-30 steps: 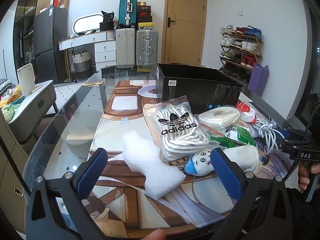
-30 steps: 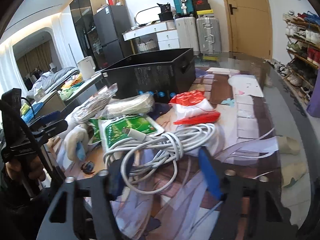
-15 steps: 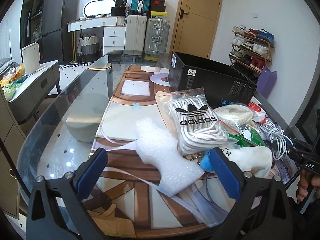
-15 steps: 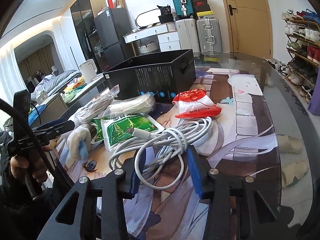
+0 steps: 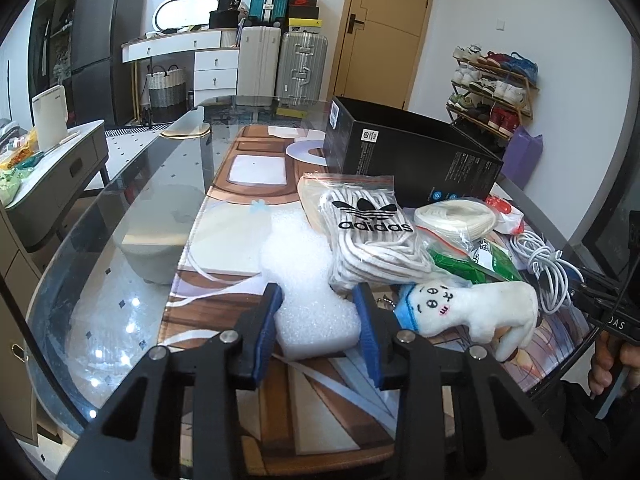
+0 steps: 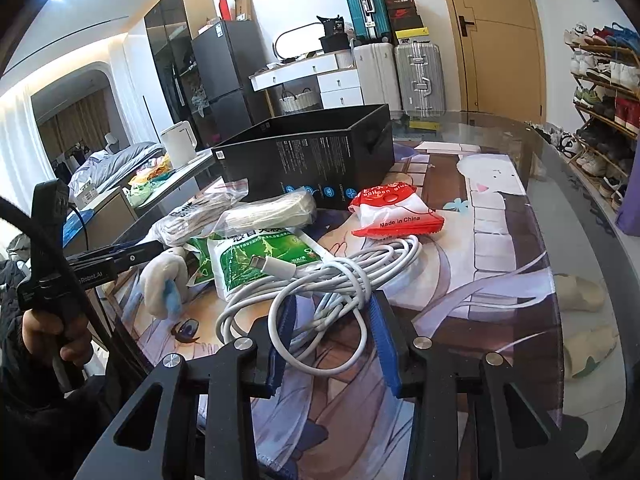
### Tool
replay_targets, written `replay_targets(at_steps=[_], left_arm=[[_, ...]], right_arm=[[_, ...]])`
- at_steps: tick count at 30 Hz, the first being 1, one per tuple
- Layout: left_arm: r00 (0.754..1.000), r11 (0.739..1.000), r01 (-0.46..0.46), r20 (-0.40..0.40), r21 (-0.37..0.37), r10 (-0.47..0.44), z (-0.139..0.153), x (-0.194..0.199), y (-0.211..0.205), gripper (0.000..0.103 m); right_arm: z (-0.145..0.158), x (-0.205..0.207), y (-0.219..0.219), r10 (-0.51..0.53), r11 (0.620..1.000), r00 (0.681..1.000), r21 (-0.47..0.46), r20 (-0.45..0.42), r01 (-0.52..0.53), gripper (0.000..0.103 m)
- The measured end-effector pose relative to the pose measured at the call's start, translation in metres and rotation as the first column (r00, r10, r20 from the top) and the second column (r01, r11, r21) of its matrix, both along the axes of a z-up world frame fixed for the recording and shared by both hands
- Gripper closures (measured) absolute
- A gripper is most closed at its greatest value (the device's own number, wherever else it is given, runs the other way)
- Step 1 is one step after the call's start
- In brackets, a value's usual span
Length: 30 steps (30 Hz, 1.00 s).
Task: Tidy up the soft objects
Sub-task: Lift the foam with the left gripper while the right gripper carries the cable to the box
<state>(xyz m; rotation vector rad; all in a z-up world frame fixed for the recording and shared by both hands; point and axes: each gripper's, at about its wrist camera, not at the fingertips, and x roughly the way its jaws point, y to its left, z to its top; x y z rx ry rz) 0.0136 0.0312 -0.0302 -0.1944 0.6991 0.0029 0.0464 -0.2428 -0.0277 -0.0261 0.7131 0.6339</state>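
While the black box [image 5: 408, 156] sat open at the back of the table's printed mat [image 5: 256, 168], my left gripper [image 5: 318, 308] pinched the near end of the white foam piece [image 5: 308, 280], and my right gripper [image 6: 330, 324] had its pads against the coiled white cable [image 6: 320, 284], apparently gripping it.

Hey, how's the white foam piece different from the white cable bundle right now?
The white foam piece is one solid bubbly block; the white cable bundle is thin cord in loose loops. The foam sits between the left gripper pads, the cable between the right gripper pads. Both are white and lie on the printed mat.
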Motion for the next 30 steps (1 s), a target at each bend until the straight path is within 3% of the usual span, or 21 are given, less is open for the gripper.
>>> replay_targets(at_steps=[20, 30], left_arm=[[0.992, 0.999, -0.030, 0.121, -0.044, 0.035, 0.022, -0.014, 0.011, 0.068], [0.986, 0.999, -0.022, 0.163, -0.025, 0.026, 0.037, -0.018, 0.005, 0.068]], right_arm=[[0.020, -0.016, -0.016, -0.026, 0.997, 0.996, 0.072, 0.080, 0.020, 0.065], [0.033, -0.020, -0.016, -0.024, 0.997, 0.993, 0.080, 0.116, 0.015, 0.065]])
